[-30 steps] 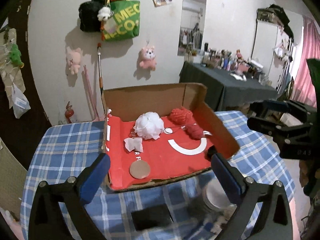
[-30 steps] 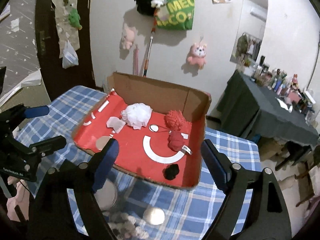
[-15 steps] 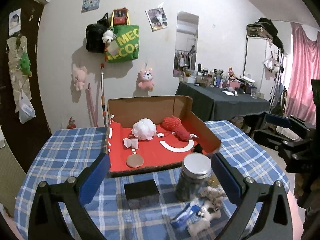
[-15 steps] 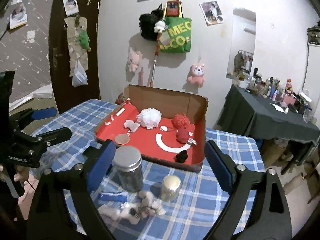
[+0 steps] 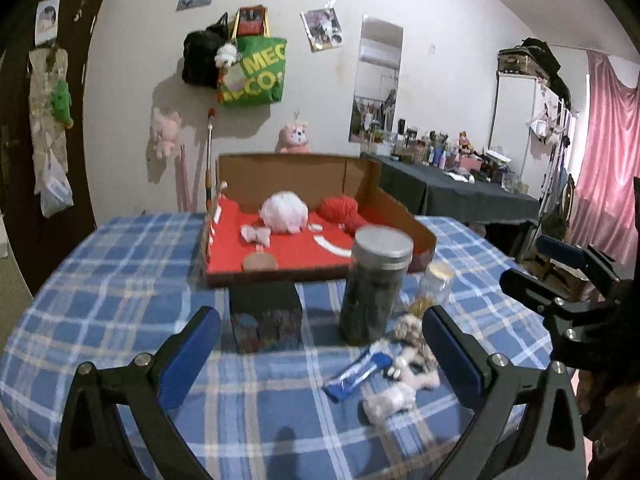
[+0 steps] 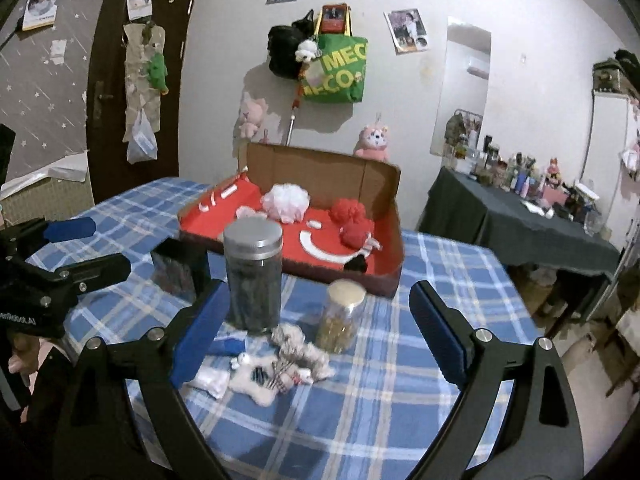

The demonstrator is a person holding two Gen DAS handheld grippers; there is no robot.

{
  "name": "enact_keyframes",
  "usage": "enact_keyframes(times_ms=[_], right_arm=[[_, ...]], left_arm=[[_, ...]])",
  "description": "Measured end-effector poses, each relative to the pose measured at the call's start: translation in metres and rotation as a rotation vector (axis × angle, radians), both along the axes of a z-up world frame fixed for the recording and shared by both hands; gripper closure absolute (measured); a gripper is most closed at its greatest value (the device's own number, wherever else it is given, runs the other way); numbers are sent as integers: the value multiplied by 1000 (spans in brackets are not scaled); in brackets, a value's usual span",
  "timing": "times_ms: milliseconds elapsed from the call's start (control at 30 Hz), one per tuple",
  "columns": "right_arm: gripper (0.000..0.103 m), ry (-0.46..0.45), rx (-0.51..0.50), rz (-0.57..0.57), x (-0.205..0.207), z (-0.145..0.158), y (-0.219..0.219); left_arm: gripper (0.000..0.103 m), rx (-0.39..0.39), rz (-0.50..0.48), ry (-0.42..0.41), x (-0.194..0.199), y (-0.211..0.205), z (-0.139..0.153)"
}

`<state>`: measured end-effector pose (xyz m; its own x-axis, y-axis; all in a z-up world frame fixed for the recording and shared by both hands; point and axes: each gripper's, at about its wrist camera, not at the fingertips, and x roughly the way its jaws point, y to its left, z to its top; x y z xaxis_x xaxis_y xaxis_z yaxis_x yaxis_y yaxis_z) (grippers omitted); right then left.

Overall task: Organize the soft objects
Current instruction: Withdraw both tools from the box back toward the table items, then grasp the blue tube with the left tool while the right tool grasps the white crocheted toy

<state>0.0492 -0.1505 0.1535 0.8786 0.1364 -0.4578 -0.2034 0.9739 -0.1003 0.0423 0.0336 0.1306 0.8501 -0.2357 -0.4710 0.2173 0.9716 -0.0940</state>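
Note:
A cardboard box with a red floor [image 5: 304,256] [image 6: 256,196] stands at the far side of the blue plaid table. In it lie a white pompom [image 5: 285,213] [image 6: 285,202], red yarn balls [image 5: 340,209] [image 6: 349,216], a small white bow [image 5: 255,235] and a small black soft piece [image 6: 356,265]. A white and grey plush toy [image 6: 280,364] [image 5: 404,364] lies on the cloth near the front. My left gripper [image 5: 320,356] and right gripper [image 6: 316,336] are both open and empty, held back above the near table edge.
A tall dark jar with a metal lid [image 5: 376,284] [image 6: 253,274], a smaller jar with a cork lid [image 6: 342,316], a black box [image 5: 265,317] and a blue wrapper [image 5: 357,373] stand or lie between the grippers and the cardboard box. A dark side table [image 6: 516,224] is at right.
Both grippers have pulled back and down from over the box. The jars, black box, wrapper and plush toy came into view. Both stayed open.

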Motion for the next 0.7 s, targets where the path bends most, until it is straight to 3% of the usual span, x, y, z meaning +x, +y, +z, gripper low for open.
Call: enact_keyframes(times_ms=[333, 700], right_arm=[[11, 123, 47, -18, 21, -51, -5], [11, 233, 92, 6, 45, -80, -16]], left_arm=[[0, 10, -49, 129, 18, -10, -52], [1, 38, -115, 205, 42, -24, -74]])
